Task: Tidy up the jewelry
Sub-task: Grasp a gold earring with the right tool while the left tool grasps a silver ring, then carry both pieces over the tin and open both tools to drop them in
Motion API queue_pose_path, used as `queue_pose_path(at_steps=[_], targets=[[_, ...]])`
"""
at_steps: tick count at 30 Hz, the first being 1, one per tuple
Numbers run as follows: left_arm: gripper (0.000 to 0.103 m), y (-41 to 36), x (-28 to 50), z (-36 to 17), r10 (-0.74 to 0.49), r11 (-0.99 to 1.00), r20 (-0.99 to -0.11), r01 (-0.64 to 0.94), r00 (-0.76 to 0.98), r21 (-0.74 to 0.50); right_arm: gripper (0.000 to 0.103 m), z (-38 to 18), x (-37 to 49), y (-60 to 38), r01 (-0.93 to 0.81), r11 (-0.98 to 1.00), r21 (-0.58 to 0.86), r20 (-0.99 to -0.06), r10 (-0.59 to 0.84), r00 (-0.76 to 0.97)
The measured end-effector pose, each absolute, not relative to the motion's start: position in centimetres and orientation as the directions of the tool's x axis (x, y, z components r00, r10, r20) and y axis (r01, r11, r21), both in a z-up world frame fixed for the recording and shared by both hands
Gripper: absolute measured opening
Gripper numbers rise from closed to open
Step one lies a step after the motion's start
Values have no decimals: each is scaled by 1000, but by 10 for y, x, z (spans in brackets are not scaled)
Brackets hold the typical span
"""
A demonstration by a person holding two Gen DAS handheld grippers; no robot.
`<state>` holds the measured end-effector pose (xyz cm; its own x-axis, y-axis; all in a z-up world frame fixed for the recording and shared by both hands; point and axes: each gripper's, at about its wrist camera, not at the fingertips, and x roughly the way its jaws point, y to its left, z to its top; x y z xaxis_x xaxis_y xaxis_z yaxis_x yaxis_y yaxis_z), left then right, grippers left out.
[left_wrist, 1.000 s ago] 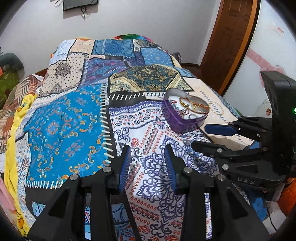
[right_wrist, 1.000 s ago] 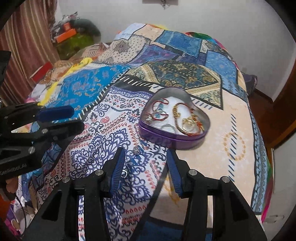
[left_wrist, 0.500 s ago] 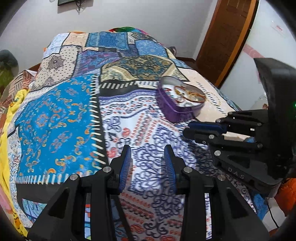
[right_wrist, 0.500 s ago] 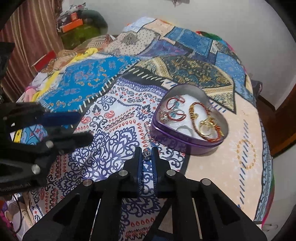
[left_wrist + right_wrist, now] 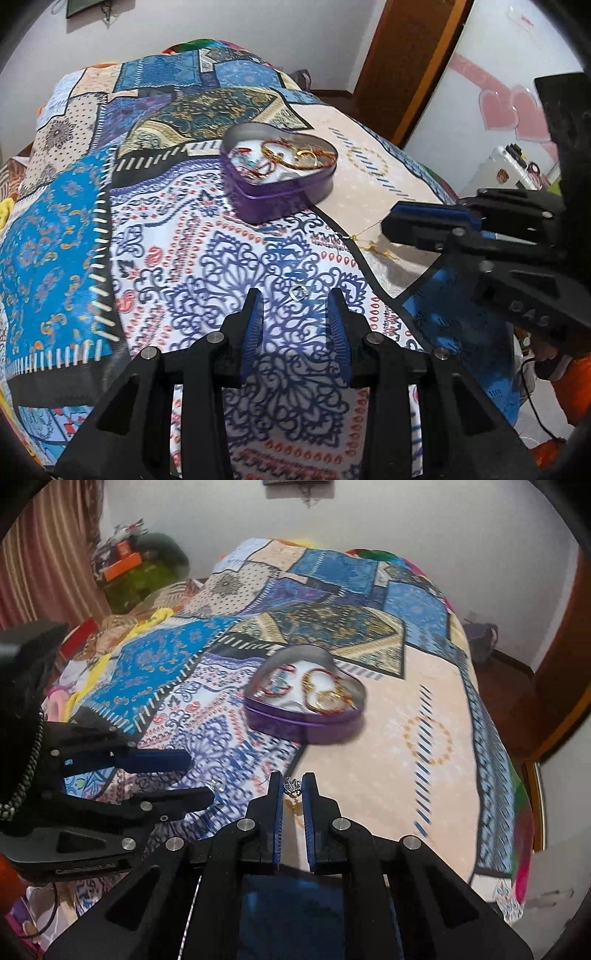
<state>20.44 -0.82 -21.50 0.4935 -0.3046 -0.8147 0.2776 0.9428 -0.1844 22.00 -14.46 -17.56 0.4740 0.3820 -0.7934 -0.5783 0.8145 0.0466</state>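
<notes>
Silver pendant pinched in right hand-held gripper; left hand-held gripper parted above ring.

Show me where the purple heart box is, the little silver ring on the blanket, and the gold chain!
purple heart box (image 5: 284,192), left wrist view, on its purple side wall.
little silver ring (image 5: 299,292), left wrist view, on the band, lying on the blanket.
gold chain (image 5: 373,245), left wrist view, on the links beside the dark stripe.
</notes>
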Motion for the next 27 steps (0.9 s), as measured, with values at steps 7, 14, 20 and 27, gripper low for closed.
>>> queue_pose_path(at_steps=[7,14,20,27], targets=[[20,-16,208,-220,-286,947,-812,278,508,-160,9,-179,220,-156,-560,825,73,-793,389,469],[9,-12,208,-222,-283,949,-811,270,512,-161,9,-179,218,-156,-564,821,85,-785,404,470],[9,-10,206,-215,-272,954,-805,260,528,-151,9,-172,219,-155,-571,817,81,-773,414,481],[9,0,212,-185,-248,964,-758,234,603,-128,9,-149,228,-150,-582,812,46,-736,422,530]])
